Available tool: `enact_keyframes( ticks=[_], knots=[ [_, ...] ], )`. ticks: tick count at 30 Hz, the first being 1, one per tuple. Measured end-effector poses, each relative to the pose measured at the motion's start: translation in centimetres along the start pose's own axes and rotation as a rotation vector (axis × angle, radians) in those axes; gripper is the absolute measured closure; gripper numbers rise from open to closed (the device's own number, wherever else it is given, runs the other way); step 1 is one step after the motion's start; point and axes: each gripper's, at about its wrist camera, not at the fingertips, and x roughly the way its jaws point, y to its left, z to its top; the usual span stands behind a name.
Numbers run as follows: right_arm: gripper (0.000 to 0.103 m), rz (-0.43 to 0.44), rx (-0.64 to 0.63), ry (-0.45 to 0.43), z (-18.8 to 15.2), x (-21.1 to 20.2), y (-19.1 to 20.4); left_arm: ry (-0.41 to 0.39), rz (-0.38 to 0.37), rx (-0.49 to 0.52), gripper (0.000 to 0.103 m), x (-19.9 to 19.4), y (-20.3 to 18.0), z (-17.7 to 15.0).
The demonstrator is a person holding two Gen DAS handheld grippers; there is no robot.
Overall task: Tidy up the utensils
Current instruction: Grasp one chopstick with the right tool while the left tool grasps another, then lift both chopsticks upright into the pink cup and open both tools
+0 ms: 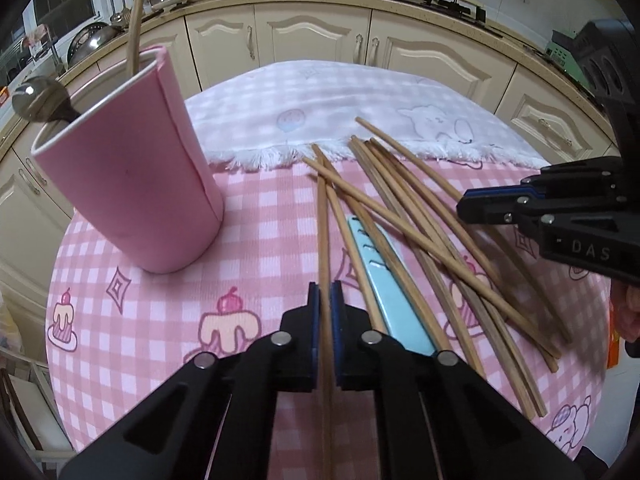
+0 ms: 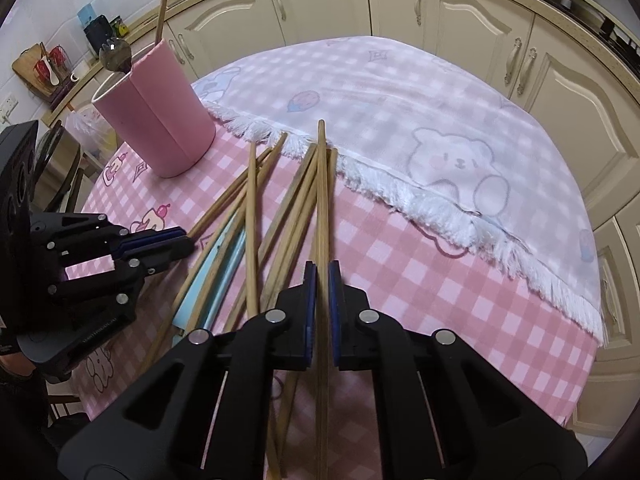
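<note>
Trouble brews as left tool (image 1: pixel 325 304) and right tool (image 2: pixel 322 280) each clamp one chopstick (image 1: pixel 323 216) from the worktop (image 1: pixel 132 320) pile; long sticks could pivot, missing the pink cup (image 1: pixel 132 168).

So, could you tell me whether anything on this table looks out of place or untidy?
Yes: the loose chopsticks lie crisscrossed in a heap on the pink checked cloth, some lying over a light blue flat utensil, while the pink holder holds only one chopstick and a spoon.
</note>
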Motion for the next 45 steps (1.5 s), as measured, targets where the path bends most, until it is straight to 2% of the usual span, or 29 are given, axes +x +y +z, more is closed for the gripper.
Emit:
enact_keyframes(
  ticks=[3,7,9,11,12,15,17,21,30,39,45],
  knots=[
    [0.096,-0.016,0.003,0.025,0.0,0.7,-0.2,0.001,0.013,-0.007,0.096,0.1,0.3,0.1],
    [0.096,-0.025,0.007,0.038,0.4,1.0,-0.2,0.006,0.034,0.016,0.088,0.4,0.1,0.5],
    [0.096,-0.028,0.003,0.039,0.5,1.2,-0.1,0.003,0.034,0.03,0.088,0.6,0.0,0.8],
    [0.096,-0.029,0.004,0.036,0.5,1.1,-0.1,0.001,0.02,0.023,0.092,0.7,0.2,1.0],
    [0.096,-0.03,0.007,0.028,0.5,1.0,-0.1,0.0,0.006,0.012,0.098,0.7,0.4,1.0],
    [0.097,0.005,0.051,-0.017,0.0,0.1,-0.7,-0.023,-0.013,-0.017,0.098,-0.1,0.8,0.5],
    [0.097,0.055,0.083,-0.057,-0.3,-0.9,-1.2,-0.053,-0.03,-0.046,0.098,-1.1,1.1,0.0],
    [0.097,0.1,0.128,-0.139,-0.4,-2.8,-2.0,-0.12,-0.04,-0.087,0.098,-3.0,1.6,-0.5],
    [0.097,0.232,0.167,-0.335,0.8,-7.5,-1.3,-0.351,-0.054,-0.172,0.098,-9.2,3.2,-0.6],
    [0.097,0.279,0.146,-0.431,3.0,-10.0,0.5,-0.553,-0.043,-0.223,0.098,-14.5,4.7,0.5],
    [0.097,0.298,0.138,-0.543,5.5,-12.4,2.3,-0.684,-0.005,-0.26,0.098,-17.9,6.6,2.0]
  ],
)
